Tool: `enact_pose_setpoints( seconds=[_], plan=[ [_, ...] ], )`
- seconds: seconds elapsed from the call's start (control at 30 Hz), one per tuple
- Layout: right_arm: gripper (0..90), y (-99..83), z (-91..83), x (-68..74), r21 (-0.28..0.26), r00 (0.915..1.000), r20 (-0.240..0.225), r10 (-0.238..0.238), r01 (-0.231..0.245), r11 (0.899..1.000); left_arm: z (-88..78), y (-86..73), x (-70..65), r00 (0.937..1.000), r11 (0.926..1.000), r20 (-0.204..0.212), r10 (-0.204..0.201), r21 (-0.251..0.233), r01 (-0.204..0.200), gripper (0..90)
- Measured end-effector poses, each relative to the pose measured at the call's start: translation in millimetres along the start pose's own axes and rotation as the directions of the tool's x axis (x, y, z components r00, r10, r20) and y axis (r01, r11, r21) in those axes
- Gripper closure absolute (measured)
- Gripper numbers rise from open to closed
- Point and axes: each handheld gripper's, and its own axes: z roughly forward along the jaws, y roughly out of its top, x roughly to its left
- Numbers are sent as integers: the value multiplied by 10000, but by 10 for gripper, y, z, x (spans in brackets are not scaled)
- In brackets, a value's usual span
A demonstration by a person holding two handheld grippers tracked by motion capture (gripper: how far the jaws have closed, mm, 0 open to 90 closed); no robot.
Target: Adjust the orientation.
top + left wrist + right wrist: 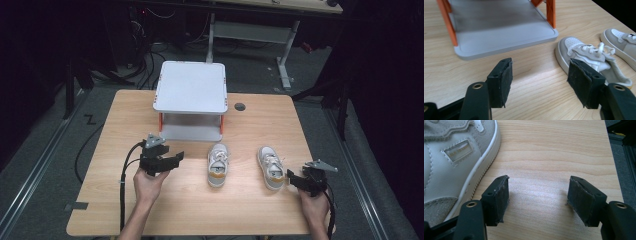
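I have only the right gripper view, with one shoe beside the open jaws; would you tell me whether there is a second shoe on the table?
Observer: Yes, a second shoe lies left of your shoe, apart from it, toe toward the shelf.
Operator: Thank you. Is the left gripper holding it?
Observer: No, the left gripper is open and empty, with that shoe just off its right jaw.

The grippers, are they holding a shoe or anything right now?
No, nothing is held. The left gripper is open over bare table beside the left shoe; the right gripper is open beside the right shoe.
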Motion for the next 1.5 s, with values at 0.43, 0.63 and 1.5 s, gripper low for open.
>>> enact_pose_setpoints(
  seconds=[0.43, 0.63, 1.5],
  plan=[
    [333, 0, 0, 1, 5, 10000, -5, 11, -11, 10000, -85, -195, 218, 9980, 9992, -492, -402, -16, 402, 356],
    [333, 0, 0, 1, 6, 10000, -4, 10, -10, 10000, -54, -322, 304, 9956, 9988, -841, -413, 227, 434, 350],
    [449, 9, 3, -20, -97, 9991, 279, 315, -312, 9995, 198, -660, 470, 9789, 9958, -2009, -363, 749, 523, 355]
  ],
)
